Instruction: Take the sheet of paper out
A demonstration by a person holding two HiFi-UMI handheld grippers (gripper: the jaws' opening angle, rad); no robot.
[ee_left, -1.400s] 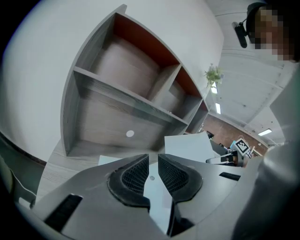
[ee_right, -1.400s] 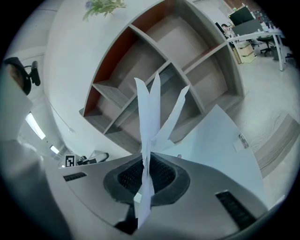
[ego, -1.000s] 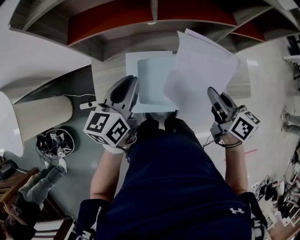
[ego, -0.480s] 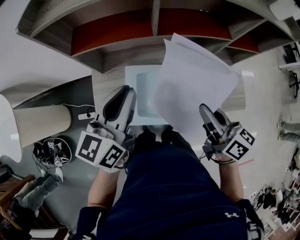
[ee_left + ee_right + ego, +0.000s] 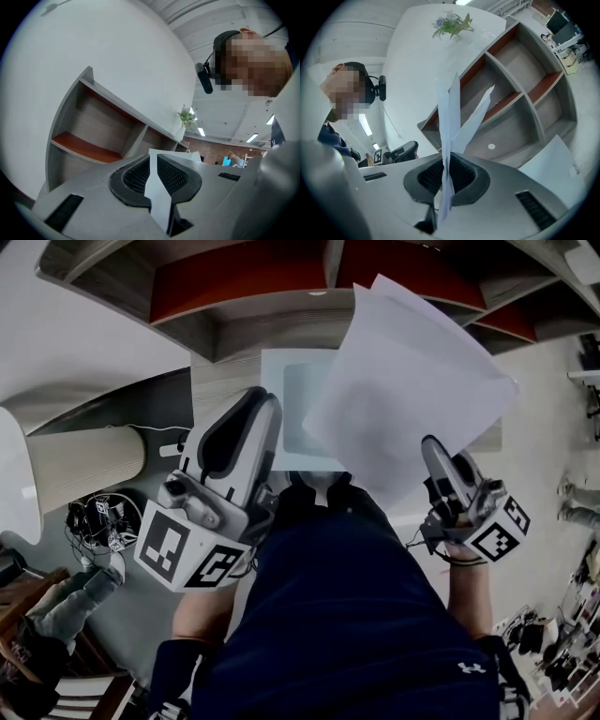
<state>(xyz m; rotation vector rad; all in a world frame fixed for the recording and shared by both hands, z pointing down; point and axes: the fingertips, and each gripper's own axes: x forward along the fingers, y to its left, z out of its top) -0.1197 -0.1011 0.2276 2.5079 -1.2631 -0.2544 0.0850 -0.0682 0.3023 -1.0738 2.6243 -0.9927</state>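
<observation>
The sheet of paper [image 5: 412, 404] is thin and matt white. The sleeve [image 5: 292, 399] looks like smooth, faintly glossy plastic. The left gripper [image 5: 266, 399] and right gripper [image 5: 429, 442] have matt grey plastic shells and black ribbed pads [image 5: 136, 177]. The shelf [image 5: 253, 324] shows wood grain with red panels.

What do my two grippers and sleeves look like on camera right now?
Both the left gripper and right gripper have light grey moulded shells with dark ribbed pads at the jaws. Each carries a cube of black-and-white square markers. The person wears a dark navy short-sleeved top with a small white logo.
</observation>
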